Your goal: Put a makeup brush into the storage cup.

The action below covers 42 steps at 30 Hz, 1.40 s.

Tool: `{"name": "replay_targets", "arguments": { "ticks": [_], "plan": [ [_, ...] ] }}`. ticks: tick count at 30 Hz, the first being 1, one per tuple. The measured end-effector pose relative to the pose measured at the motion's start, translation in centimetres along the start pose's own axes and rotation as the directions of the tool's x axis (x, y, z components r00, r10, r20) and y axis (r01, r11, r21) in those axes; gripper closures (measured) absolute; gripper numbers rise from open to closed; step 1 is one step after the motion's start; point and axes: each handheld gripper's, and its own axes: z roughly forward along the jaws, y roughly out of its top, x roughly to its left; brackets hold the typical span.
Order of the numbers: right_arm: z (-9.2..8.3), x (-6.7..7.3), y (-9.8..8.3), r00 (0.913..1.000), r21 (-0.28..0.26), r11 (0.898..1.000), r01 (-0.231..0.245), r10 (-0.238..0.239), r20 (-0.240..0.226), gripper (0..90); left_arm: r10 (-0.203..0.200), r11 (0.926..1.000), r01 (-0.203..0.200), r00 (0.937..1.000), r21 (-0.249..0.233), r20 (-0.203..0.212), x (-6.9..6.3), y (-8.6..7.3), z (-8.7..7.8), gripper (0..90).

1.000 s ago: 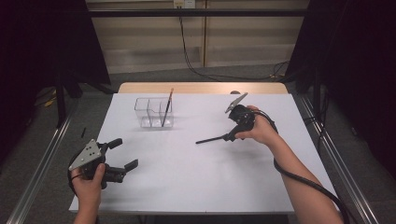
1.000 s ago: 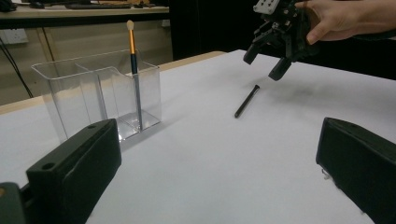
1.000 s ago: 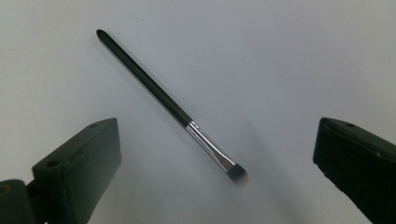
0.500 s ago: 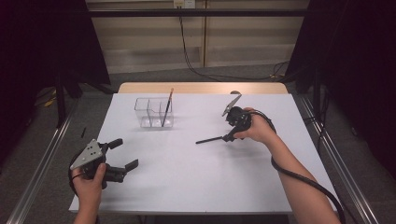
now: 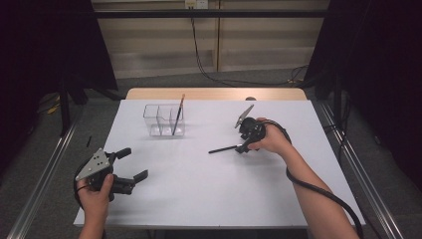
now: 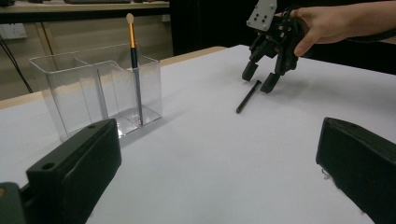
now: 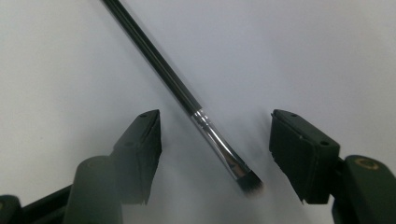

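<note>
Right tongs (image 7: 212,154) just closing around the black brush (image 7: 187,100) flat on the table (image 5: 209,194), not yet pinching. Close squarely on the metal collar, then lift level. Left tongs (image 5: 133,163) released, idle.

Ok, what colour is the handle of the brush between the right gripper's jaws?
Black, with a silver metal band near the bristles; the brush shows best in the right gripper view.

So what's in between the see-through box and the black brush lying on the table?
Nothing: in the high view, bare white table runs from the clear box to the black brush. The left gripper view shows that too.
</note>
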Motion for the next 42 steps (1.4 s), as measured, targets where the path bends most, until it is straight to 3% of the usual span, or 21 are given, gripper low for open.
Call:
{"name": "replay_targets", "arguments": {
  "ticks": [6,13,17,19,25,26,28,29,30,36,40,42],
  "plan": [
    [-0.1,0.0,-0.2,0.9994,0.003,1.000,-0.008,0.008,-0.032,42.6,0.006,1.0000,-0.006,1.0000,0.007,-0.004,0.1,0.0,0.0,0.0],
    [-0.7,0.4,-0.1,0.9981,0.054,0.998,0.014,-0.011,-0.061,74.6,0.005,0.9999,-0.005,1.0000,0.010,-0.006,0.0,0.0,0.1,0.0],
    [-0.8,0.8,-0.3,0.9963,0.067,0.997,0.037,-0.032,-0.080,79.5,0.007,1.0000,-0.007,0.9999,0.007,-0.009,0.0,0.0,0.0,0.0],
    [-0.9,1.1,-0.4,0.9966,0.079,0.996,0.027,-0.021,-0.079,83.7,0.005,1.0000,-0.005,0.9999,0.005,-0.012,0.0,0.1,0.0,0.0],
    [-1.4,1.6,-1.0,0.9925,0.112,0.993,0.043,-0.030,-0.119,84.8,0.016,0.9998,-0.016,0.9998,0.008,-0.011,-0.1,0.2,0.0,0.0],
    [-1.5,1.9,-1.1,0.9923,0.122,0.992,0.027,-0.012,-0.123,84.8,0.017,0.9998,-0.017,0.9998,0.008,-0.009,-0.1,0.2,0.0,0.0],
    [-1.6,2.1,-1.3,0.9925,0.137,0.990,0.032,-0.016,-0.121,84.7,0.018,0.9998,-0.018,0.9998,0.008,-0.009,-0.2,0.2,0.0,0.0],
    [-1.7,2.0,-1.5,0.9919,0.140,0.989,0.056,-0.040,-0.121,84.7,0.016,0.9998,-0.016,0.9998,0.008,-0.007,-0.2,0.2,0.1,0.0],
    [-1.7,2.3,-1.5,0.9929,0.136,0.990,0.025,-0.008,-0.118,84.7,0.018,0.9998,-0.017,0.9998,0.011,-0.009,-0.2,0.2,0.1,0.1],
    [-1.6,2.0,-1.5,0.9923,0.148,0.988,0.037,-0.019,-0.123,83.9,0.021,0.9997,-0.021,0.9998,0.015,-0.006,-0.3,0.3,0.2,0.1],
    [-1.5,2.2,-1.1,0.9925,0.169,0.986,0.008,0.013,-0.122,83.4,0.018,0.9998,-0.018,0.9998,0.012,-0.005,-0.2,0.2,0.3,0.0],
    [-1.5,2.1,-1.0,0.9925,0.183,0.983,0.024,-0.001,-0.123,83.1,0.018,0.9998,-0.018,0.9998,0.011,-0.005,-0.2,0.2,0.3,0.1]
  ]
}}
